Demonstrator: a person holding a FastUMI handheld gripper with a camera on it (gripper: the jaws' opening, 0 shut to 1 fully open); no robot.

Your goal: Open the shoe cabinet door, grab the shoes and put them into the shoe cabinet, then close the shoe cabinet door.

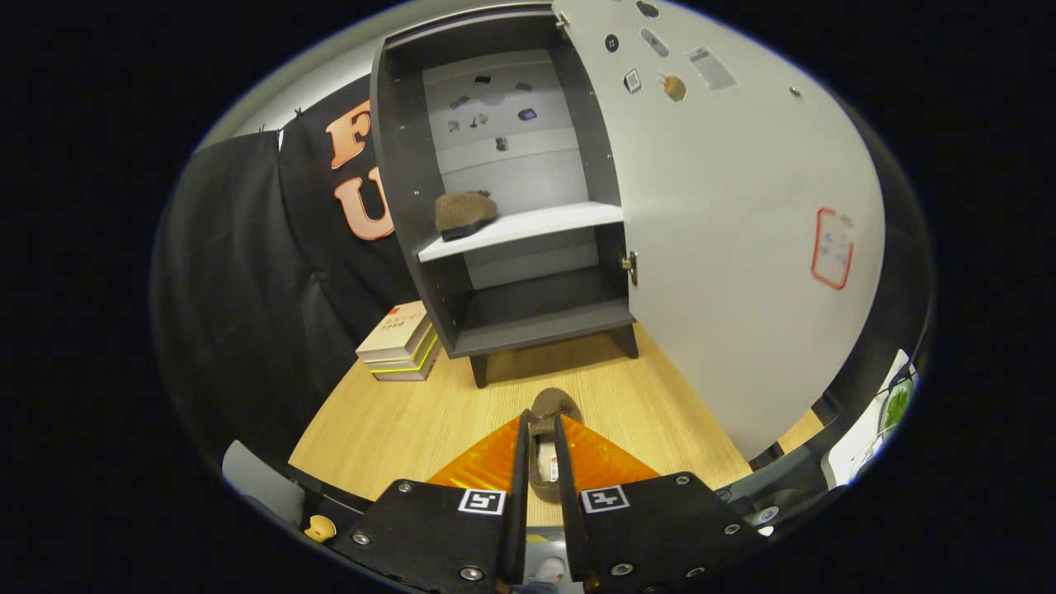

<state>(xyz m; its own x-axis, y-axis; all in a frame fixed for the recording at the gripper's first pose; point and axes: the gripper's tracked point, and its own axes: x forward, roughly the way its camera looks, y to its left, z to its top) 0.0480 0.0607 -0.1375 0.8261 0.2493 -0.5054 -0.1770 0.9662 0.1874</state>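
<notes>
A dark grey shoe cabinet (412, 206) stands on the wooden table with its white door (742, 231) swung wide open to the right. One brown shoe (464, 213) rests on the cabinet's white middle shelf (544, 224), at its left end. A second brown shoe (551, 408) sits between my fingers, toe pointing toward the cabinet, its pale inside showing. My gripper (539, 429) is shut on this shoe, both fingers pressed against its sides, above the table in front of the cabinet's legs.
A stack of books (399, 342) lies on the table left of the cabinet's base. The cabinet's lower dark shelf (544, 322) is bare. The open door hangs over the table's right side. The wooden table (388, 421) stretches ahead of my fingers.
</notes>
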